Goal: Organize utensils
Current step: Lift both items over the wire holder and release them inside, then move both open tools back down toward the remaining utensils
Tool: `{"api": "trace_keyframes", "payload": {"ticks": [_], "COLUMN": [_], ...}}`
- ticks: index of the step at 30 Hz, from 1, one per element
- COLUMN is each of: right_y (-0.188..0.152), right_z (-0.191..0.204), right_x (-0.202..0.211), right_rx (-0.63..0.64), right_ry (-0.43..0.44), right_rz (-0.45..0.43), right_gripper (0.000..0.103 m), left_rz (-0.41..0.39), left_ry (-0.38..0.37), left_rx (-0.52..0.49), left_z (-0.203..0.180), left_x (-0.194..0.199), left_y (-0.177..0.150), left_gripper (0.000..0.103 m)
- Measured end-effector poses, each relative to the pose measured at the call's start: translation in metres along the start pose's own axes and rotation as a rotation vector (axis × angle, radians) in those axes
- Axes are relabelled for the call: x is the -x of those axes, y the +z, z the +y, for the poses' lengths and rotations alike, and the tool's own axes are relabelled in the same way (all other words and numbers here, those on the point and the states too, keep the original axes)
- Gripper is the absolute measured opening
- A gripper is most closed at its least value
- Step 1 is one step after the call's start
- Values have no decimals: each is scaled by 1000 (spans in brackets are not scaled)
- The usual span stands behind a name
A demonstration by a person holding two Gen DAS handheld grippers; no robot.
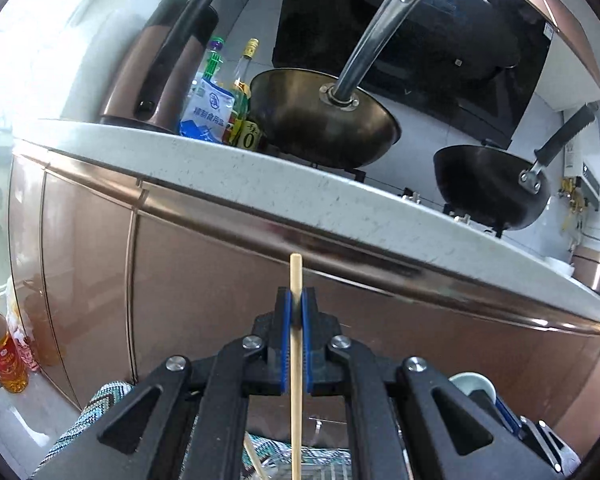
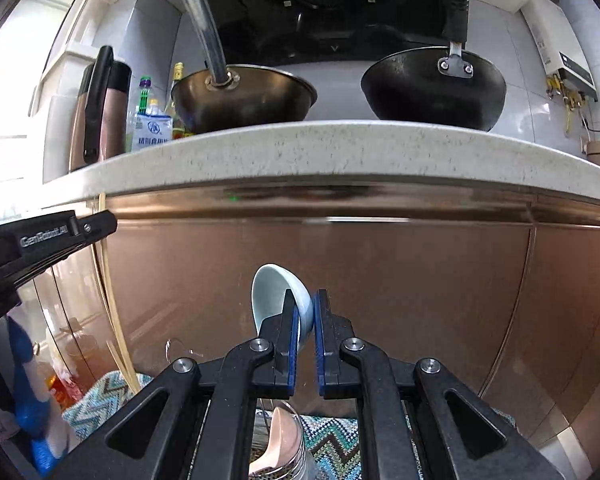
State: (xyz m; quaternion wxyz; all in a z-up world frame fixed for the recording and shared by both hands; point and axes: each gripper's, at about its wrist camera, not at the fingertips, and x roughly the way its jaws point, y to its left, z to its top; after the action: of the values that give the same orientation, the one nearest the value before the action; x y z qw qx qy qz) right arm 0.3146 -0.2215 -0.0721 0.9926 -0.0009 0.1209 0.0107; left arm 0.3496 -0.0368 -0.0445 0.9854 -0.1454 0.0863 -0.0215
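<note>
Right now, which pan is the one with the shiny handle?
Look along the pale speckled counter under the black hood. Two dark pans sit on it; the one you want is the left pan, next to the bottles. Its long silver metal handle sticks up, while the right pan has a black handle.

The speckled white counter (image 2: 340, 152) carries two woks (image 2: 244, 96) (image 2: 434, 84), seemingly on burners, plus a copper kettle (image 2: 100, 108), a salt bag (image 2: 153, 132) and bottles (image 1: 244, 92) at its left end.
</note>
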Motion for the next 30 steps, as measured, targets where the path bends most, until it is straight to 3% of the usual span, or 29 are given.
{"api": "trace_keyframes", "payload": {"ticks": [7, 11, 14, 21, 24, 30], "right_y": [-26, -24, -13, 25, 41, 68], "right_z": [9, 8, 6, 3, 5, 8], "right_x": [-1, 13, 28, 81, 111, 173], "right_rx": [15, 15, 17, 9, 9, 11], "right_ry": [21, 17, 8, -7, -3, 14], "right_rz": [38, 23, 2, -54, -80, -121], "right_gripper": [14, 26, 26, 26, 26, 26], "left_rz": [-10, -15, -46, -121, -141, -170], "left_ry": [15, 6, 7, 19, 26, 48], "left_rx": [-41, -49, -48, -84, -93, -128], "left_z": [3, 6, 9, 12, 14, 20], "left_x": [3, 17, 36, 100, 132, 193], "left_y": [-24, -19, -4, 48, 69, 96], "left_gripper": [7, 20, 28, 30, 36, 38]}}
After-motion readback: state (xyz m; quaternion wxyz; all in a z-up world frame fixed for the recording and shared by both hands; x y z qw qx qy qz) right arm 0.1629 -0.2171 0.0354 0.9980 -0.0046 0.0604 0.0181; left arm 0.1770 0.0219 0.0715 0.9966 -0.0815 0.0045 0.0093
